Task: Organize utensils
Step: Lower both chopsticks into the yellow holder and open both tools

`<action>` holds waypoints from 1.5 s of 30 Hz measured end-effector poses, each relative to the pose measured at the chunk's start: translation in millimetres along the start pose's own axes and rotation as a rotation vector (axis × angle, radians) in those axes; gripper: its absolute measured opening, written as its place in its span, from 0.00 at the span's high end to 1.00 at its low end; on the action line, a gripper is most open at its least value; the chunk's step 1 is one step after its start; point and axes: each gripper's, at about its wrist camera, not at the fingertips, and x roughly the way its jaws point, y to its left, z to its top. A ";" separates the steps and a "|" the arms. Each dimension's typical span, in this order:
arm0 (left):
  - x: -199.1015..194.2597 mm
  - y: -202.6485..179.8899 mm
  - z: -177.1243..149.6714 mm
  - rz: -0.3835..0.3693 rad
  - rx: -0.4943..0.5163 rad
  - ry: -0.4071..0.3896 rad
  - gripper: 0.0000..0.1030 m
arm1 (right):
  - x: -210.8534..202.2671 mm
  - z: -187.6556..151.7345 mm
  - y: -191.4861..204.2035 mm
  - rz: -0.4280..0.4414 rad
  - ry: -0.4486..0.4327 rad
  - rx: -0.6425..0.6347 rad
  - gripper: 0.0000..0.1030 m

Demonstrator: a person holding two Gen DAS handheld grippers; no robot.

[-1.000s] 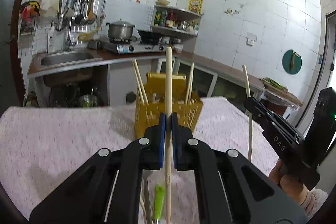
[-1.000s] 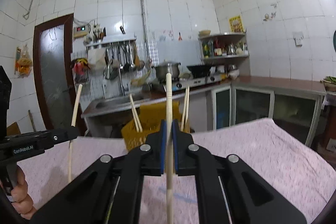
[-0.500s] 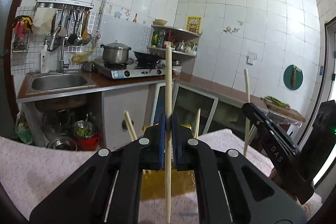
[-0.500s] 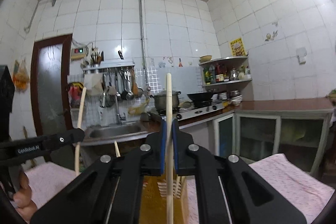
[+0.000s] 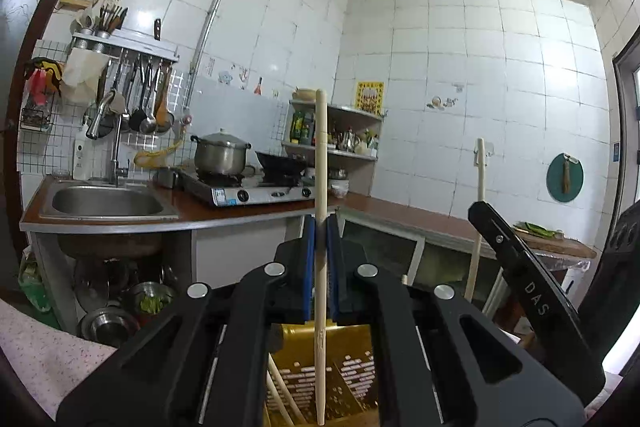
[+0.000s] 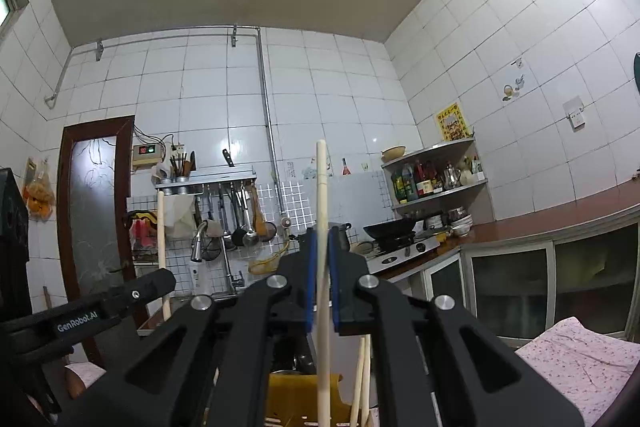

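1. White-tiled kitchen walls filled both views, with a steel sink (image 5: 106,202) at nine o'clock in the left view and a gas stove (image 5: 248,190) beside it.
2. I had my left gripper (image 5: 321,239) clamped on a pale wooden chopstick (image 5: 321,163), held upright.
3. My right gripper (image 6: 322,251) pinched a second pale wooden chopstick (image 6: 322,195) the same way.
4. At six o'clock, directly beneath both sticks, sat the yellow slotted plastic utensil basket (image 5: 352,375), other chopsticks already leaning inside.
5. I judged the step to be delivery over the basket.
6. Next, I reckoned, each tip needed lowering into the basket before the jaws let go.
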 end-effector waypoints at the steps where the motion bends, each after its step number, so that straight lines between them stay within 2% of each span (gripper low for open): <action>1: 2.3 0.3 -0.8 0.000 0.007 -0.008 0.96 | -0.1 -1.3 1.2 -0.006 -0.013 -0.003 0.94; 5: 5.9 -2.5 -5.4 0.026 0.057 -0.056 0.96 | -0.4 -3.1 6.9 -0.022 -0.061 -0.023 0.94; 9: 6.6 6.1 -16.5 0.023 0.034 -0.053 0.96 | -1.2 -12.5 12.2 -0.046 -0.083 -0.077 0.94; 13: 10.1 13.0 -26.1 0.015 0.015 -0.042 0.96 | 1.0 -17.1 4.1 -0.038 -0.085 -0.038 0.94; 16: 12.8 11.8 -29.8 0.008 0.016 -0.042 0.96 | 2.3 -20.6 4.8 -0.028 -0.086 -0.054 0.94; 23: 11.2 5.8 -51.7 0.008 0.074 -0.017 0.96 | 4.2 -46.6 1.4 -0.030 -0.027 -0.099 0.94; 29: 7.2 3.0 -69.8 0.053 0.138 -0.016 0.96 | -2.3 -57.7 7.1 -0.017 0.005 -0.166 0.94; 37: 3.6 7.3 -81.2 0.058 0.124 0.014 0.96 | -6.2 -67.0 7.9 -0.016 0.060 -0.201 0.94; 45: -2.3 8.1 -82.5 0.075 0.122 0.048 0.96 | -11.2 -69.0 2.1 -0.006 0.113 -0.184 0.94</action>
